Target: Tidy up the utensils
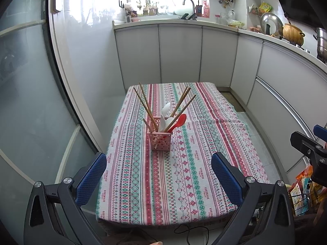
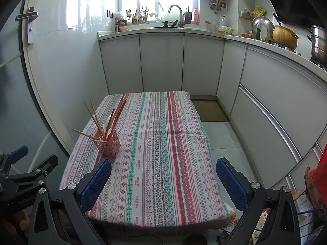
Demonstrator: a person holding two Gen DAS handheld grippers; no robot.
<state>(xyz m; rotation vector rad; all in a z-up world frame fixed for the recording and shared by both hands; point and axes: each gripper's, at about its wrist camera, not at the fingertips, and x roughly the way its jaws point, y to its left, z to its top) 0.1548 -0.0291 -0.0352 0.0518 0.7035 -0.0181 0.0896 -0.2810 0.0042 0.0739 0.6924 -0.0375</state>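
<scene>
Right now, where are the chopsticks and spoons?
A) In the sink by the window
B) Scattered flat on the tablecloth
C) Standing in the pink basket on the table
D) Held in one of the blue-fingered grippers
C: the chopsticks, a red spoon and white spoons stand leaning in the pink basket, while the left gripper and right gripper are both open and empty.

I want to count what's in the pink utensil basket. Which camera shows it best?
The left wrist view: the pink basket sits near the centre, with chopsticks, a white spoon and a red spoon clearly separated. In the right wrist view the basket stands off to the left, its contents overlapping.
</scene>
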